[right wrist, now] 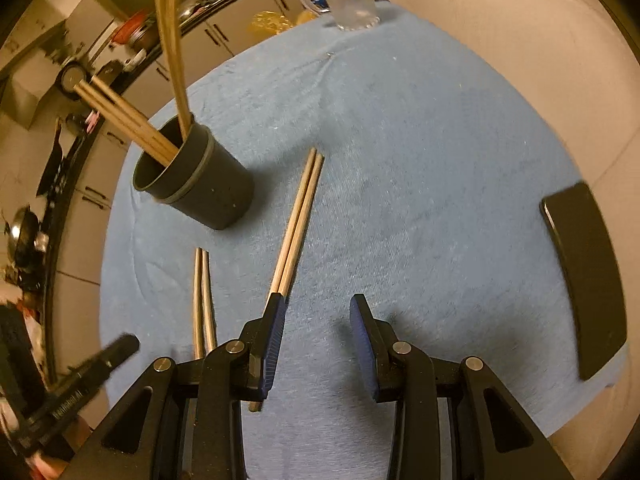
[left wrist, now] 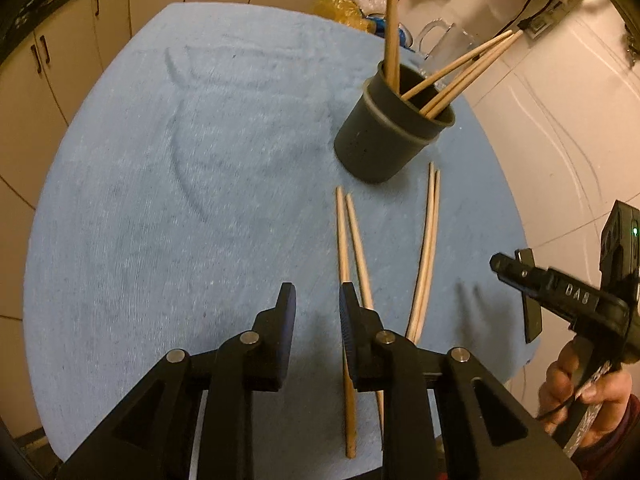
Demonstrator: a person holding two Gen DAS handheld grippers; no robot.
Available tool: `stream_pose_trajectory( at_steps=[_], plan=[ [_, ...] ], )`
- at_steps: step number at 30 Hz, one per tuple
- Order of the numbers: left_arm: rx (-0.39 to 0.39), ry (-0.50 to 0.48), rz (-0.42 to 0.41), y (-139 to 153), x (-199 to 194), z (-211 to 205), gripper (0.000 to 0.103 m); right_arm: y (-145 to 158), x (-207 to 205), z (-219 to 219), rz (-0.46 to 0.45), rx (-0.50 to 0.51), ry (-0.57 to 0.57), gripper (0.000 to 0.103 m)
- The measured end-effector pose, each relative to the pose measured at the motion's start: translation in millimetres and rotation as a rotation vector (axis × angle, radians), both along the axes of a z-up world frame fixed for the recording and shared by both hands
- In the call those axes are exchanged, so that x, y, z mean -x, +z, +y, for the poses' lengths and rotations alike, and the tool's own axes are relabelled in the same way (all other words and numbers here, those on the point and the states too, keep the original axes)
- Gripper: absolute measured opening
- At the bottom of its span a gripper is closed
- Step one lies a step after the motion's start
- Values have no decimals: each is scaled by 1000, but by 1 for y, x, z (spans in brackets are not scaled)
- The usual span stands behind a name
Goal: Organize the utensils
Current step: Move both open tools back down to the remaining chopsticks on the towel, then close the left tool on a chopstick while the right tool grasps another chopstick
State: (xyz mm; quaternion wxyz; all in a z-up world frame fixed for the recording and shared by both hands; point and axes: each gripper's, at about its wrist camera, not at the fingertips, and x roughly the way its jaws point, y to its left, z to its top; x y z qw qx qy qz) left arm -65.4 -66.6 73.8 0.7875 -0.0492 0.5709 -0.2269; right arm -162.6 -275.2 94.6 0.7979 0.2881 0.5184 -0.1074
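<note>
A dark cup (left wrist: 382, 136) stands on a blue cloth (left wrist: 180, 200), holding several chopsticks (left wrist: 456, 70). Two more pairs lie flat on the cloth near the cup: one pair (left wrist: 348, 240) and, beside it, another pair (left wrist: 428, 248). The left gripper (left wrist: 317, 312) and right gripper (right wrist: 318, 320) both hover above the cloth with jaws apart, holding nothing. A black phone (right wrist: 588, 276) lies near the cloth's edge.
</note>
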Motion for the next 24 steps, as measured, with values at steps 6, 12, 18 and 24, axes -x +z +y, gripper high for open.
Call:
stream_pose_trajectory(
  at_steps=[6,12,18,24],
  plan=[
    [-6,4,30,-7,2,1,22,-11,-12,-8,44,-119,-31,29],
    [-16,15,51,-16,0,-2,22,-20,-39,-22,95,-136,-56,29],
    [-22,31,64,-22,-4,-6,22,-33,-78,-41,136,-199,-96,22],
    [-25,55,74,-28,-9,-9,22,-43,-104,-44,162,-200,-89,19]
  ],
)
